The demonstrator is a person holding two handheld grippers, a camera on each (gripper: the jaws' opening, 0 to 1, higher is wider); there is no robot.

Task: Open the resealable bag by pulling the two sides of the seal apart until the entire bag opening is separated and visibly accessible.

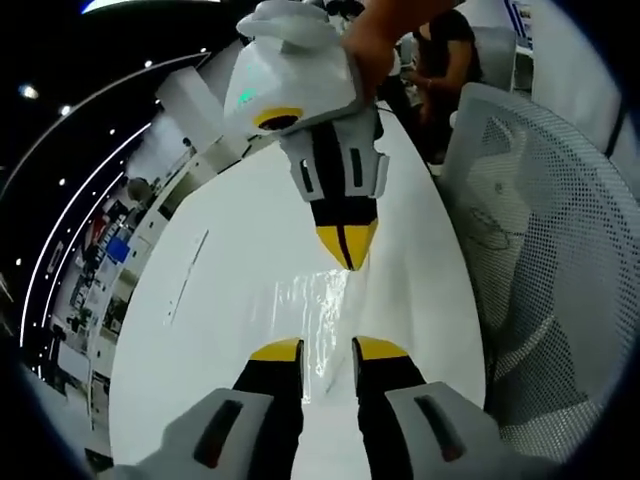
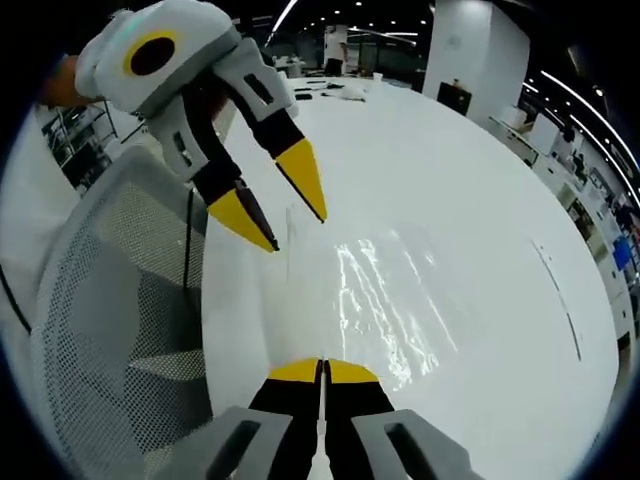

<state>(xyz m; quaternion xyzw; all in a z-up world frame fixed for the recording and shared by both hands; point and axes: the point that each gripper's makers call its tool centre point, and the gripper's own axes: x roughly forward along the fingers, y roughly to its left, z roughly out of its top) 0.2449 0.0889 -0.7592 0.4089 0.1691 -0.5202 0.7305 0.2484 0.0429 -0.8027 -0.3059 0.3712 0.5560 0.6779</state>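
Note:
A clear resealable bag [image 1: 318, 312] [image 2: 385, 295] lies flat on the white table [image 1: 215, 330] [image 2: 470, 170], glinting under the lights. My left gripper [image 1: 328, 350] is open, its yellow-tipped jaws standing either side of the bag's near edge. In the right gripper view the left gripper [image 2: 298, 230] hangs open just above the bag's left edge. My right gripper [image 2: 322, 372] is shut, its jaws pressed together at the bag's near edge. In the left gripper view the right gripper [image 1: 347, 255] comes down from above, its closed tip at the bag's far edge. The grip itself is hard to make out.
A white mesh office chair [image 1: 545, 250] [image 2: 110, 330] stands close against the table's edge beside both grippers. A hand [image 1: 375, 40] holds the right gripper, and a seated person [image 1: 440, 50] is farther back. Small objects [image 2: 330, 90] lie at the table's far end.

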